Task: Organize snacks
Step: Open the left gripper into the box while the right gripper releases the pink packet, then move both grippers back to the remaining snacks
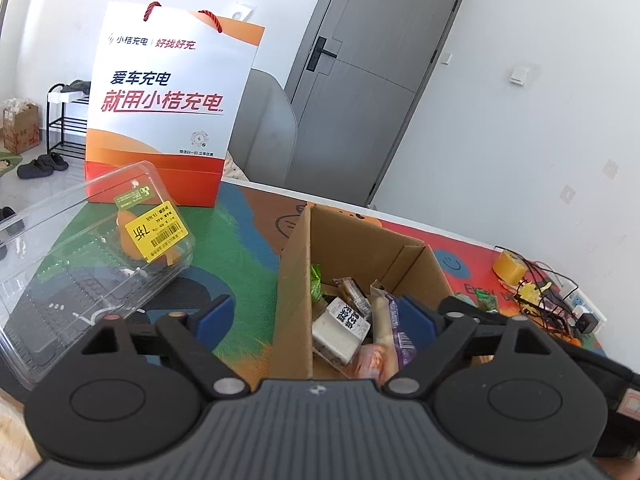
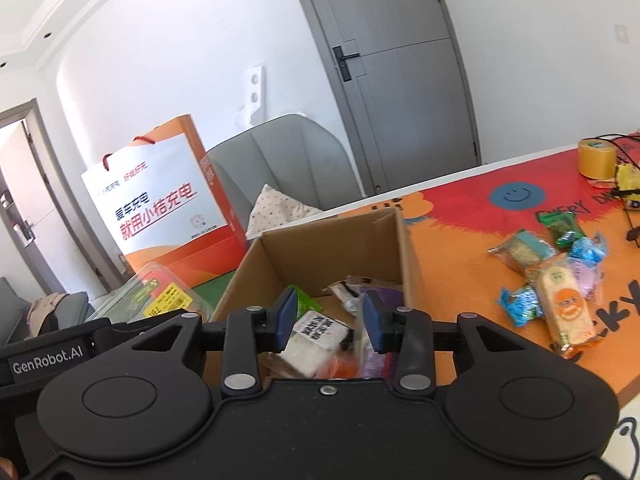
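While both tongs (image 1: pixel 318 316) (image 2: pixel 330 320) gape empty over the box (image 2: pixel 320 236), "GenRobot.AI" (image 2: pixel 48 354) reads clearly.

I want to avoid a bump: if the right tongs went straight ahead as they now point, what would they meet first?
Probably the white snack packet with black lettering lying in the open brown cardboard box; the open right tongs frame it, though depth is unclear.

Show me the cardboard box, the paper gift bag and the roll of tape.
cardboard box (image 1: pixel 294 280), left wrist view, its near left wall.
paper gift bag (image 1: pixel 168 92), left wrist view, its printed front.
roll of tape (image 2: pixel 596 160), right wrist view, its side.
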{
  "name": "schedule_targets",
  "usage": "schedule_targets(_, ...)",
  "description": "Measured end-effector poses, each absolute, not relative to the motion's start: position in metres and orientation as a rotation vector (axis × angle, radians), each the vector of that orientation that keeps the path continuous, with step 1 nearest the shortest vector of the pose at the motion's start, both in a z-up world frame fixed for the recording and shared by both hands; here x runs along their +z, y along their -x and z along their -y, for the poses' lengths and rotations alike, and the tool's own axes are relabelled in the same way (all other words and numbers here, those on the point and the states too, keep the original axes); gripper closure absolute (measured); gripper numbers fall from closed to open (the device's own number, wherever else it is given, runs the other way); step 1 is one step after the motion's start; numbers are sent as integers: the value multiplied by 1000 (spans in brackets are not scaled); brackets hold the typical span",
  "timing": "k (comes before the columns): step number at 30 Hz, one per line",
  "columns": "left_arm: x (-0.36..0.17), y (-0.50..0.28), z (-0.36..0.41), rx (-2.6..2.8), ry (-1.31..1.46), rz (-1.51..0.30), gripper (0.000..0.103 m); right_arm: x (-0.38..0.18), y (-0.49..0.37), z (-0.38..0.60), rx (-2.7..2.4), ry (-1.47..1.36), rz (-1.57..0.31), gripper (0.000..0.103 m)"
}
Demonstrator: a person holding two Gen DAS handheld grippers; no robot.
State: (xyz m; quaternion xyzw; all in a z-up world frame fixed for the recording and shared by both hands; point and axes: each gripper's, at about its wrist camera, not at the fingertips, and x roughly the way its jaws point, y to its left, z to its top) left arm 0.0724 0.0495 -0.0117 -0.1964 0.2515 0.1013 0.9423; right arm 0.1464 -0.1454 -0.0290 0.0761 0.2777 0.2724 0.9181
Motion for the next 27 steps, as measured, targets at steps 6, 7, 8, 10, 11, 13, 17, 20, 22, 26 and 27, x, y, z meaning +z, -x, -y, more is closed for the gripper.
schedule_targets(6,-13,-76,-36,200,391,-516,11,-28,-141,171,504,-155,-545,40)
schedule_targets(7,-13,-77,-33,197,386,-513,11,-28,-141,176,493,-161,-542,36)
schedule_targets(8,-12,-78,-30,191,382,-510,10,-28,-142,181,479,-168,-538,34)
schedule_targets(10,-12,-79,-23,177,379,-505,8,-28,-142,193,459,-183,-530,24)
schedule_targets(11,-12,-80,-20,171,376,-504,7,-28,-142,198,448,-189,-528,20)
schedule_targets(13,-12,-82,-12,160,368,-507,6,-29,-142,208,429,-195,-528,11)
schedule_targets(17,-12,-87,2,138,368,-517,4,-32,-143,225,417,-207,-536,4)
schedule_targets(20,-13,-91,12,126,371,-523,4,-33,-141,235,410,-199,-532,0)
schedule_targets(22,-14,-94,19,119,370,-527,4,-33,-139,240,405,-182,-527,0)
schedule_targets(26,-13,-99,34,95,356,-524,4,-34,-136,256,360,-160,-498,0)
schedule_targets(27,-13,-100,38,89,350,-523,4,-35,-137,262,352,-167,-498,0)
